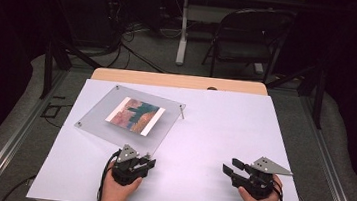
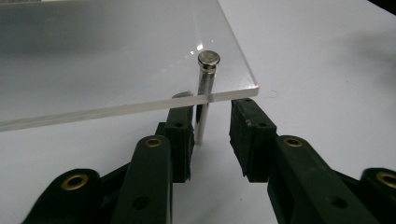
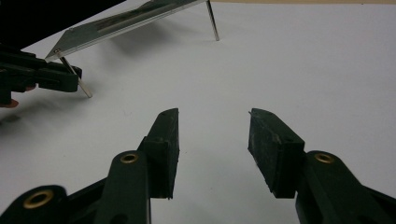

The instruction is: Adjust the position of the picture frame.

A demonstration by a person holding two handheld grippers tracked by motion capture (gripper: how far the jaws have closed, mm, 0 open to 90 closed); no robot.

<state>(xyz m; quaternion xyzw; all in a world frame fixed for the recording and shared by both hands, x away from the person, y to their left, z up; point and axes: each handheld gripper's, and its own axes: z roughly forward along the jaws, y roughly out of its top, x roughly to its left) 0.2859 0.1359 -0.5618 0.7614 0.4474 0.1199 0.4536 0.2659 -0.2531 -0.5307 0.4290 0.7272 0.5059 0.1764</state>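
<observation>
No text, label or number can be read anywhere; the print (image 1: 135, 115) in the acrylic frame (image 1: 95, 114) seems a wordless painting, though it is small.

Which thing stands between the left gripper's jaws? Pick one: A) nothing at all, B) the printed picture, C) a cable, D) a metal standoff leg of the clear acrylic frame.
D: in the left gripper view, the metal standoff leg at the corner of the clear acrylic frame stands between the jaws of the left gripper, close to one jaw, with a gap to the other.
</observation>
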